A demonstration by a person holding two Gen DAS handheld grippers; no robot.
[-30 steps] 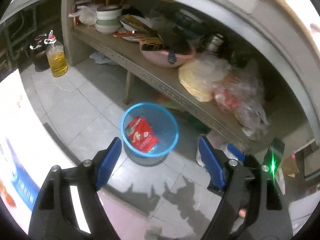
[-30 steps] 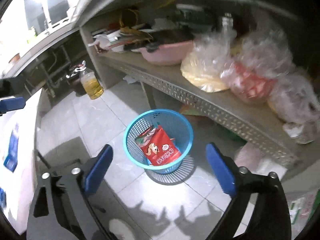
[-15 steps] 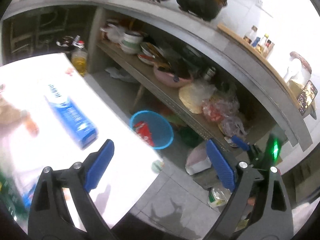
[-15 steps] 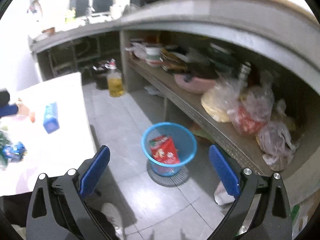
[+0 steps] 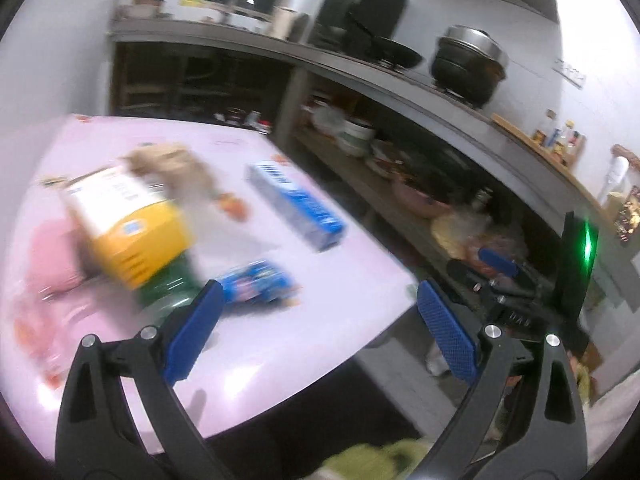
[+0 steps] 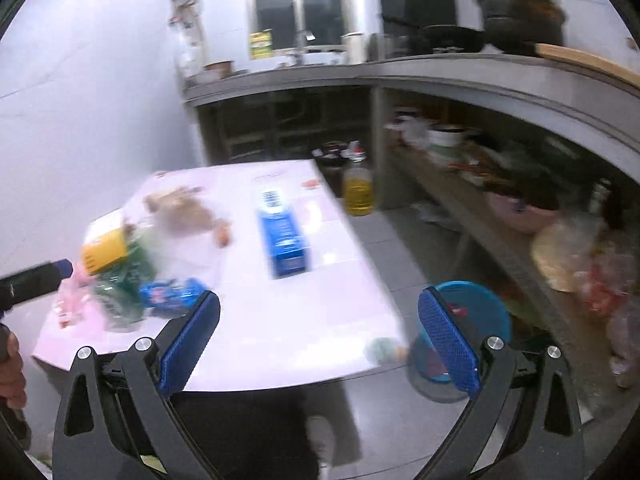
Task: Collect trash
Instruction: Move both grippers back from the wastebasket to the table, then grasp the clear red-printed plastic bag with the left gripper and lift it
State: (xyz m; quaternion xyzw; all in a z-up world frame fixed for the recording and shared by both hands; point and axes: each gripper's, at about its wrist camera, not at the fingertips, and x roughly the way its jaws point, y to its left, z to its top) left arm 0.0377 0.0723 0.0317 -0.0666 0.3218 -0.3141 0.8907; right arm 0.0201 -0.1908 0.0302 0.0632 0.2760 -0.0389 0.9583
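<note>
Looking along the left gripper [image 5: 318, 332]: jaws opening, nothing between, blue wrapper [image 5: 256, 286] just beyond on the table [image 5: 280, 352]; best lowered squarely over it. Through the right gripper [image 6: 318, 344]: spread and empty, basket [image 6: 492, 320] on the floor beside the table.

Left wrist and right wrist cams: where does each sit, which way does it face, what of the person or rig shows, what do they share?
Left wrist: on the left gripper, looking down along its opening, empty jaws over the white table toward the kitchen counter; the right gripper shows at right.
Right wrist: on the right gripper, open, facing the table and blue bin; a hand shows at left.
Shared: blue box, blue wrapper.
</note>
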